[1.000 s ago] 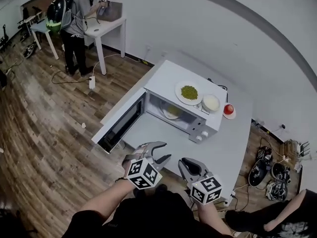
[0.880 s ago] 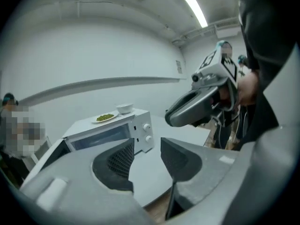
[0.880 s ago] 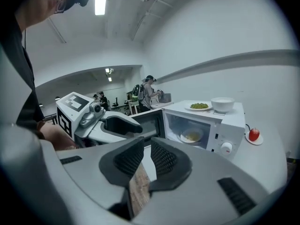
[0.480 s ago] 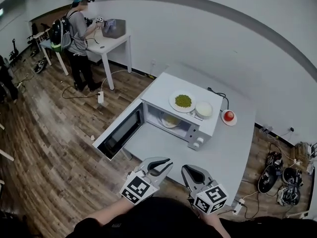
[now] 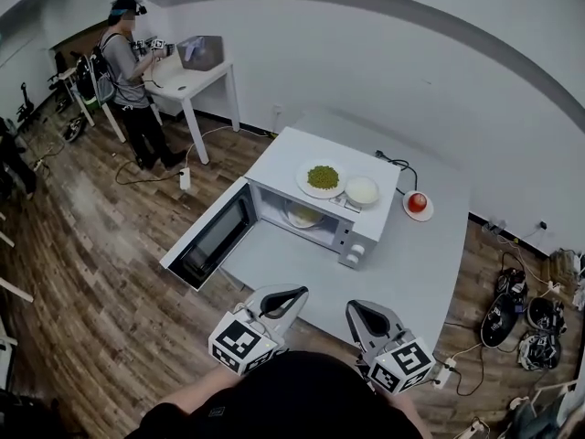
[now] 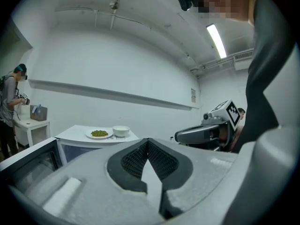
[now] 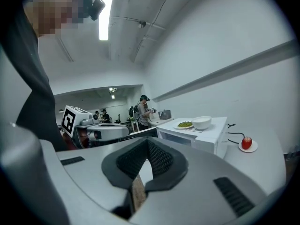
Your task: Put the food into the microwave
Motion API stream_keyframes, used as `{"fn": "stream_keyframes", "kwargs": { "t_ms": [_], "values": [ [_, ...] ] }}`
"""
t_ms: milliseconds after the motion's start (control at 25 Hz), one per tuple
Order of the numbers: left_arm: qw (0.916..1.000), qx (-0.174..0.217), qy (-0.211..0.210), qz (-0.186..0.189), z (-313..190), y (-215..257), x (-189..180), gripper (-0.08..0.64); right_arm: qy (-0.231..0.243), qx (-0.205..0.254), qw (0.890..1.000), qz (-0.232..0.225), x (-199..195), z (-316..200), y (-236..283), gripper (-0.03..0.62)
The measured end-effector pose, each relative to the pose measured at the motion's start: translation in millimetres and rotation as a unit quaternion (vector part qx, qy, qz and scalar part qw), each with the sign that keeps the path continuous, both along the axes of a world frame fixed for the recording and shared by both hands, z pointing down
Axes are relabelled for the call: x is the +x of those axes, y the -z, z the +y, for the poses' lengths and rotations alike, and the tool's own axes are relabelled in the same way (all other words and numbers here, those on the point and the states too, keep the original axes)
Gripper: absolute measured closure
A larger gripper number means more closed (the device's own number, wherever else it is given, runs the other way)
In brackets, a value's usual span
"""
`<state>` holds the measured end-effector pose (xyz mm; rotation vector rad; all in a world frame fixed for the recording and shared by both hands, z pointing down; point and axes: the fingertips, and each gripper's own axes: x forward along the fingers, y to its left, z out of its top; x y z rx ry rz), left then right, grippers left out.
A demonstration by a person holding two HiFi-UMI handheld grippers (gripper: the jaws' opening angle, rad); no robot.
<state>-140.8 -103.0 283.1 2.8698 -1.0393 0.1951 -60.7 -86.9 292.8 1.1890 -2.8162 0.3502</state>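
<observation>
Your left claw [image 5: 294,293] has just snapped shut on nothing. Your right claw [image 5: 356,309] is shut and empty too. The plate of peas [image 5: 322,177] sits on top of the microwave [image 5: 283,158], well away. It is at about 12 o'clock from your left claw, which looks a bit nearer.

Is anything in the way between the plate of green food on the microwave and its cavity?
The door stands open. Inside the microwave, a round dish lies on the floor and may crowd the plate of green food.
</observation>
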Motion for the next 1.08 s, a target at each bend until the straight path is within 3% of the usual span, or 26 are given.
{"fn": "stream_keyframes", "kwargs": {
  "t_ms": [600,1080],
  "values": [
    [0.9993,-0.030,-0.016,-0.013,3.6,-14.1,15.3,0.551,-0.002,0.006,1.000,0.004,9.3,6.4,-1.1,0.578],
    [0.9996,-0.021,-0.016,-0.011,6.0,-12.8,9.7,0.551,-0.005,0.000,1.000,0.008,1.8,6.6,-5.8,0.578]
  ]
}}
